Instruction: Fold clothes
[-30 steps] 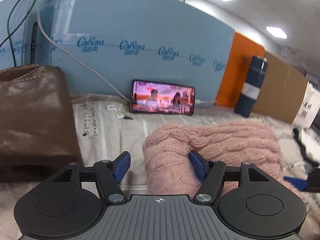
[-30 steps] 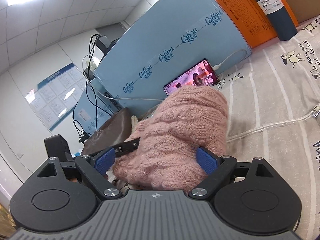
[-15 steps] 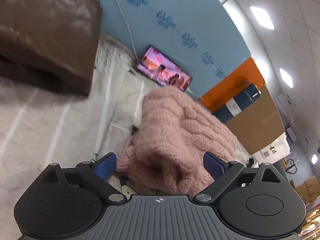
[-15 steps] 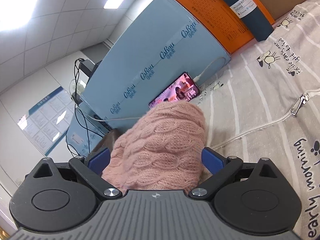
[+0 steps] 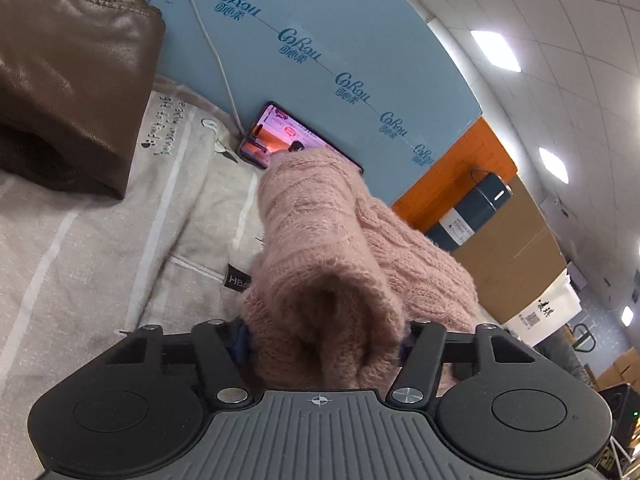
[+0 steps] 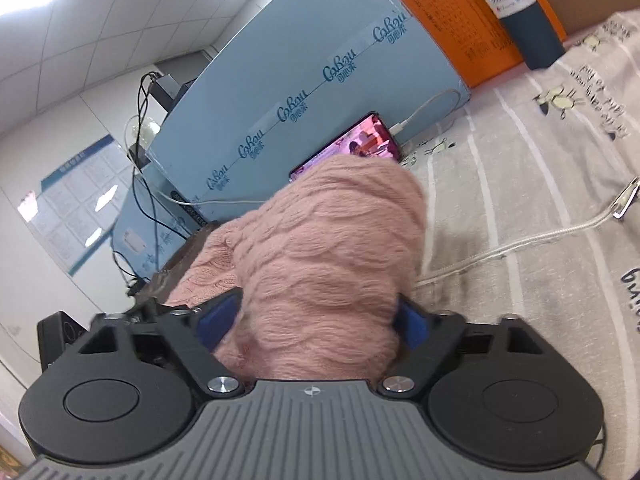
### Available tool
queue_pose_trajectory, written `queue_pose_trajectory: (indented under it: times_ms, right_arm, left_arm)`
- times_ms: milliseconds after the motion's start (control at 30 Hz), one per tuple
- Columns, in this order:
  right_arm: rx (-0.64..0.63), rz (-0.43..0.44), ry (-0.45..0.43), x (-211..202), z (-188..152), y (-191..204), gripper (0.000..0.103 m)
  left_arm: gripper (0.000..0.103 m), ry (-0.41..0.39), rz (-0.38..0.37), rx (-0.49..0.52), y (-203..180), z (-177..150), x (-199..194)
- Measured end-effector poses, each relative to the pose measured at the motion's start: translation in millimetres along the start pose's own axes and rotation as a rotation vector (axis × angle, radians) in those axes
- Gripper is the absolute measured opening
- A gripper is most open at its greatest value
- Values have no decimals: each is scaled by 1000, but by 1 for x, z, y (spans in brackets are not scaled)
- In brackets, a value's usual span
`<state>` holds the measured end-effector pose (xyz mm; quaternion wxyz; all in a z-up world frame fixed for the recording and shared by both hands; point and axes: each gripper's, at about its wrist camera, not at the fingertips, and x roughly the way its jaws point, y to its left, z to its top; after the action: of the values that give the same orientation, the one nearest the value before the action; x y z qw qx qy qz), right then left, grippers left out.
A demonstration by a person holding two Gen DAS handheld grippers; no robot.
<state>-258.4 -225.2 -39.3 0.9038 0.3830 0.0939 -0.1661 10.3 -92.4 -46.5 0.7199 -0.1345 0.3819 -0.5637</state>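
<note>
closing on a bunched end of the pink knit sweater (image 5: 320,280), the left gripper (image 5: 322,344) has the wool pressed between its blue pads. the right gripper (image 6: 316,320) is closing too, its pads against the other end of the sweater (image 6: 320,260). the sweater lies folded on the striped sheet (image 5: 100,260), with a lit phone (image 5: 276,132) at its 12 o'clock and a brown leather garment (image 5: 68,76) at 10 o'clock.

left gripper (image 5: 324,340): black linkage, grey ribbed body, silver screws | right gripper (image 6: 316,322): same, blue pads
</note>
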Motion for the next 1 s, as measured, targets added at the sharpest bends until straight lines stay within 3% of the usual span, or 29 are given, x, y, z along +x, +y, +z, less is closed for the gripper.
queue_pose_trajectory:
  times_ms: [133, 233, 367, 600, 767, 1000]
  right_arm:
    - [-27, 17, -24, -7, 0, 2, 42]
    - [-57, 52, -53, -16, -2, 7, 33]
    - [-18, 102, -106, -37, 3, 8, 31]
    - [9, 113, -209, -96, 10, 0, 31]
    - [-9, 40, -359, -152, 16, -17, 31]
    - [3, -112, -562, -223, 28, -54, 31]
  left_arm:
    - [46, -36, 8, 52, -8, -3, -7]
    - [44, -84, 7, 86, -21, -7, -20]
    - [44, -108, -18, 117, -42, -12, -32]
    - [45, -19, -128, 299, -95, -11, -13]
    - [45, -2, -258, 420, -149, -20, 18]
    - [45, 82, -423, 460, -222, -45, 89]
